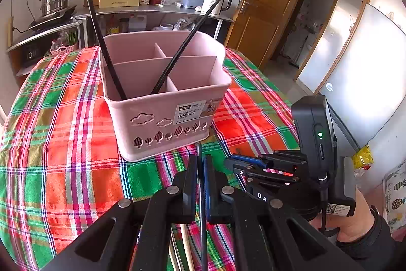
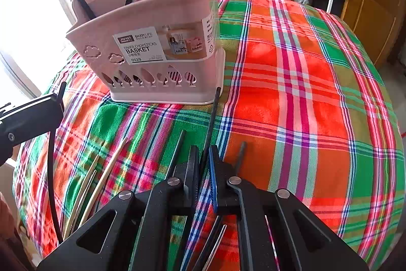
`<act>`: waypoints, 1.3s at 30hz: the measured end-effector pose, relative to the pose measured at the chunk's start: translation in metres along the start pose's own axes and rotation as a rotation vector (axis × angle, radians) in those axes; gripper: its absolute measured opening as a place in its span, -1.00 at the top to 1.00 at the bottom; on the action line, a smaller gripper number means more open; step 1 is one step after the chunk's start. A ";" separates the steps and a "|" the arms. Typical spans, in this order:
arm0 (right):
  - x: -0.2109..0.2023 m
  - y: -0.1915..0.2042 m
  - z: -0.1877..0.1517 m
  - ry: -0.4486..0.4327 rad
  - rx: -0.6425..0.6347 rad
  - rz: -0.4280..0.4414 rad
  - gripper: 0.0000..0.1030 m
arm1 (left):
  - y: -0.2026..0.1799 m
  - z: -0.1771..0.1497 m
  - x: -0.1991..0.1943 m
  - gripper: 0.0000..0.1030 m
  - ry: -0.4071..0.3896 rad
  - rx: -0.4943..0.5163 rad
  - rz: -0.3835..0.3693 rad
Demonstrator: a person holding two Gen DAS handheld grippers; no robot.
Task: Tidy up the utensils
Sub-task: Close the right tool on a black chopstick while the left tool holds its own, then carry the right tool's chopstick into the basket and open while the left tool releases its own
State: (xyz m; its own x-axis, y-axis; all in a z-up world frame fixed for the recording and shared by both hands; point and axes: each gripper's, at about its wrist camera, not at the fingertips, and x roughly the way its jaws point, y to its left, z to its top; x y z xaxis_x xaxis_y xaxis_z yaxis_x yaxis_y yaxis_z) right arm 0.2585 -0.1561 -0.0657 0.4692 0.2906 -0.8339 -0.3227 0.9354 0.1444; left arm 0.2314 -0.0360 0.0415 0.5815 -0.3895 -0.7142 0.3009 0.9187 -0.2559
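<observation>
Chopsticks first: your left gripper (image 1: 200,169) is clamped on one thin black chopstick (image 1: 202,207), jaws nearly together, stick running back under the camera with its tip poking out just ahead of the pads. Your right gripper (image 2: 204,159) is closed the same way on another black chopstick (image 2: 212,118), tip aimed at the base corner of the pink plastic divided basket (image 2: 152,17) and just short of it

Progress, as I read it: two black chopsticks (image 1: 106,42) already lean inside the basket, crossing out over the rim, apparently both in the front left compartment. Two more are in your grips, not yet in. Left on the red-green plaid tablecloth (image 2: 304,93): pale wooden chopsticks (image 2: 109,169) and what look like metal ones beside them, plus loose dark sticks near the right jaws. So under halfway, roughly

Pose: both grippers pitch down toward the cloth, held low in front of the basket. Left sits to the basket's near side; in the right wrist view its finger shows at the left edge with the black stick hanging below it. Right hand (image 1: 355,220) wraps its handle at the lower right of the left view. Each stick has to clear the rim before it can drop in
</observation>
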 end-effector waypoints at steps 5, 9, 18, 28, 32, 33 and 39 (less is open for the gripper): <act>-0.036 -0.002 -0.005 -0.083 0.017 0.038 0.86 | -0.009 0.006 -0.021 0.93 -0.038 0.019 -0.013; -0.073 0.001 -0.006 -0.165 0.020 0.067 0.87 | -0.016 0.013 -0.045 0.93 -0.078 0.029 -0.020; -0.144 0.015 0.002 -0.334 -0.015 0.079 0.89 | -0.033 0.030 -0.109 0.93 -0.193 0.073 -0.024; -0.172 0.015 0.007 -0.403 -0.038 0.067 0.89 | -0.038 0.051 -0.131 0.93 -0.232 0.092 0.004; -0.180 0.018 0.010 -0.418 -0.052 0.067 0.89 | -0.036 0.059 -0.134 0.93 -0.235 0.092 0.016; -0.181 0.018 0.012 -0.422 -0.055 0.070 0.89 | -0.035 0.062 -0.135 0.93 -0.237 0.094 0.019; -0.189 0.026 0.029 -0.453 -0.070 0.086 0.89 | -0.031 0.085 -0.150 0.93 -0.272 0.088 0.037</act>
State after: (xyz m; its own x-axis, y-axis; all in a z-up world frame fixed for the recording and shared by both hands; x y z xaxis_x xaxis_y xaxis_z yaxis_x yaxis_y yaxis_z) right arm 0.1847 -0.1809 0.1114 0.7450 0.4401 -0.5013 -0.4240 0.8926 0.1536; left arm 0.1996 -0.0113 0.2120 0.7709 -0.3706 -0.5180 0.3337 0.9277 -0.1671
